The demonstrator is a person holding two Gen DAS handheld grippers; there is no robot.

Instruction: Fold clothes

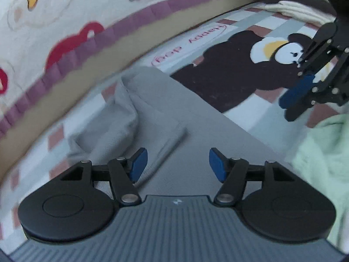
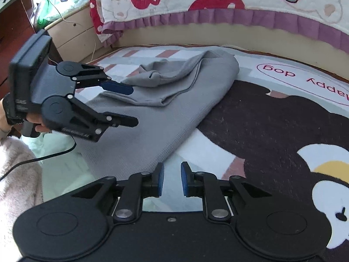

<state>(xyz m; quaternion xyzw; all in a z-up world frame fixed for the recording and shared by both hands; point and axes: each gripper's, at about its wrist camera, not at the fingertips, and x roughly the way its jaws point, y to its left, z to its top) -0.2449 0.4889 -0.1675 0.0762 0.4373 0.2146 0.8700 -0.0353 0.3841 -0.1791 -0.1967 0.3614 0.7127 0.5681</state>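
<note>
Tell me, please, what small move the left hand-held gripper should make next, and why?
Probably lower the left hand-held gripper onto the bunched sleeve end of the grey garment and close. Its jaws stand open and empty above the cloth, and that part lies crumpled, not yet flat.

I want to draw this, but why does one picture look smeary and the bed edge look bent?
Left wrist view: the quilt and checked mat are smeared by motion blur, while the left gripper looks sharp. Right wrist view: much crisper; the grey garment shows its weave. Both views: the fisheye lens bends the straight bed edge into a curve.
</note>
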